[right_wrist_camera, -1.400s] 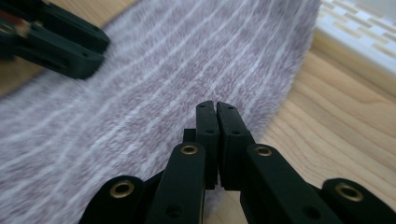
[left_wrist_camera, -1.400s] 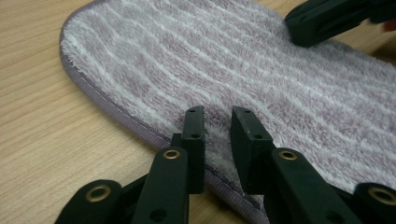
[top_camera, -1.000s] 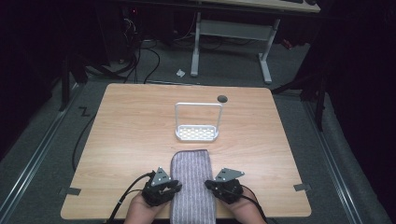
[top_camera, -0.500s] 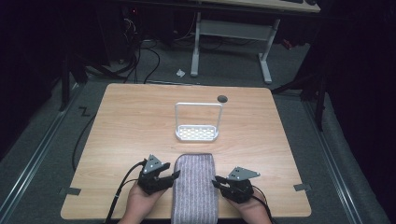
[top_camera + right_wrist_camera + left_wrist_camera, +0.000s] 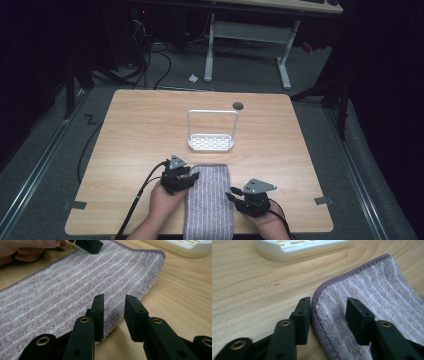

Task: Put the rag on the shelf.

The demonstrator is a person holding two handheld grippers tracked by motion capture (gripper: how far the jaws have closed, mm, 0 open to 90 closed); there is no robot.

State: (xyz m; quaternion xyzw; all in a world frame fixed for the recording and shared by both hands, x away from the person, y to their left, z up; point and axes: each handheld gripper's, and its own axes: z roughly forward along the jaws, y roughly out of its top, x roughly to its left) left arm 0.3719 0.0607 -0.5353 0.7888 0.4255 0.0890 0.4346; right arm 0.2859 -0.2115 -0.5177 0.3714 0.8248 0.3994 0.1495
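**Both grippers spread at the towel's edges**

High view: a striped towel (image 5: 209, 200) is seen at the table's (image 5: 140, 135) near edge, a white rack (image 5: 211, 142) beyond it.

Left gripper view: the left gripper (image 5: 328, 312) is spread wide — its jaws straddle the towel's hemmed edge.

Right gripper view: the right gripper (image 5: 113, 306) is parted over the towel's right edge — nothing is pinched.

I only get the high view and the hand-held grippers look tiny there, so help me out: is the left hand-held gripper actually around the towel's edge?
Observer: Yes. The left hand-held gripper is open, one jaw on bare wood, the other over the towel, with its hem between them.
Operator: And the right one?
Observer: The right hand-held gripper is open too, straddling the towel's fluffy side edge, not clamped.
Operator: Anything near the far corner?
Observer: The white rack base sits just beyond it, apart from the towel.
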